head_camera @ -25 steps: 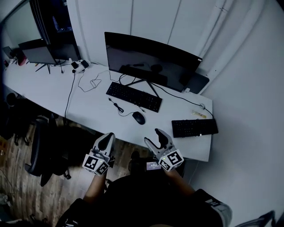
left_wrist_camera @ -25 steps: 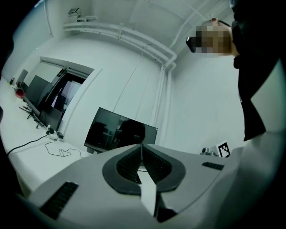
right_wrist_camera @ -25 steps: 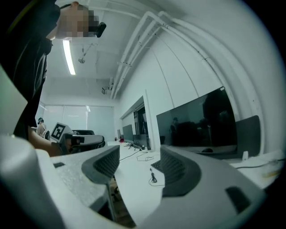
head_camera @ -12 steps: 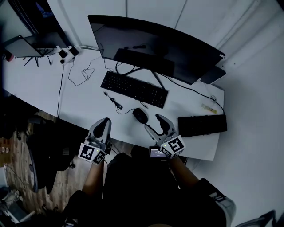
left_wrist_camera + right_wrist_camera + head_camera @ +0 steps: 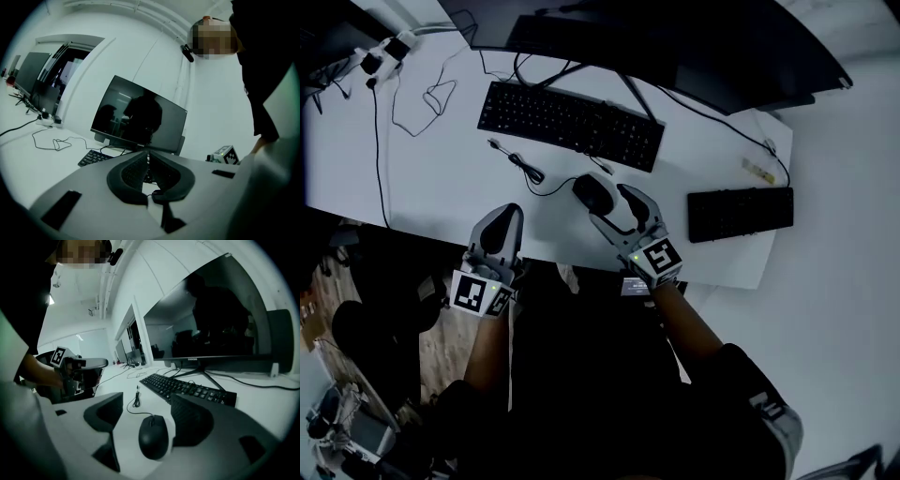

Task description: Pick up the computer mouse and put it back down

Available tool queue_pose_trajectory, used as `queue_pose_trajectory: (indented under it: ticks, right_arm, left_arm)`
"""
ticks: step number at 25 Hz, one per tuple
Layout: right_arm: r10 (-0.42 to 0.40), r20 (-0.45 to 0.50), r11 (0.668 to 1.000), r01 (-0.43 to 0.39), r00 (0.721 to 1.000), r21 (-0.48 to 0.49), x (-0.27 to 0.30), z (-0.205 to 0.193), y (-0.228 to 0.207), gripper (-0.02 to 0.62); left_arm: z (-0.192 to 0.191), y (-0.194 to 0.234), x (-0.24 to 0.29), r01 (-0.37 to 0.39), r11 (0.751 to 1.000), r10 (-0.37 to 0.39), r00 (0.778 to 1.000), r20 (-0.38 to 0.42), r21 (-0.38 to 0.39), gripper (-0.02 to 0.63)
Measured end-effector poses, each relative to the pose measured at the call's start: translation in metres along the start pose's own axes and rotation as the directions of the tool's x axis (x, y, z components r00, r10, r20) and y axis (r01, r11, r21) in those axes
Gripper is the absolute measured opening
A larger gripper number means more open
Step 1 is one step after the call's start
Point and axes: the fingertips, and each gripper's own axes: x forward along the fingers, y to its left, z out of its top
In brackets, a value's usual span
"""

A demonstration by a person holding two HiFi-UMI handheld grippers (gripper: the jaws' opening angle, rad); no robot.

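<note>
A black corded computer mouse (image 5: 591, 192) lies on the white desk (image 5: 422, 178) in front of the long keyboard. My right gripper (image 5: 610, 204) has come down around it. In the right gripper view the mouse (image 5: 153, 437) sits on the desk between the two dark fingers (image 5: 193, 420), with a gap on each side. The right gripper's (image 5: 147, 417) jaws are opening and do not press on it. My left gripper (image 5: 507, 214) hovers at the desk's near edge, left of the mouse. The left gripper (image 5: 148, 158) is shut and holds nothing.
A long black keyboard (image 5: 572, 112) lies beyond the mouse under a wide dark monitor (image 5: 694, 47). A second, smaller keyboard (image 5: 741, 213) sits at the right. A loose cable (image 5: 517, 164) lies left of the mouse, and more cables (image 5: 431, 94) trail at the far left.
Both grippers moved forward and down from in front of the desk to over its near edge. The right one now straddles the mouse with its jaws a little wider. The left stayed shut.
</note>
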Motion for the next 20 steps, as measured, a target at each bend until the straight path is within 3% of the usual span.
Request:
queue_pose_trajectory:
  ticks: [6, 11, 20]
  right_arm:
    - [-0.061, -0.125, 0.998, 0.06, 0.99, -0.006, 0.036, -0.042, -0.008, 0.308]
    - [-0.098, -0.232, 0.995, 0.092, 0.968, -0.038, 0.057, -0.072, -0.014, 0.311]
    - [-0.089, -0.356, 0.991, 0.047, 0.93, -0.125, 0.072, -0.096, -0.017, 0.311]
  left_arm:
    - [-0.035, 0.033, 0.019, 0.061, 0.995, -0.065, 0.997, -0.046, -0.08, -0.003]
    - [-0.063, 0.06, 0.022, 0.057, 0.991, -0.069, 0.993, -0.098, -0.122, -0.002]
    - [-0.067, 0.086, 0.034, 0.067, 0.984, -0.082, 0.992, -0.091, -0.166, -0.002]
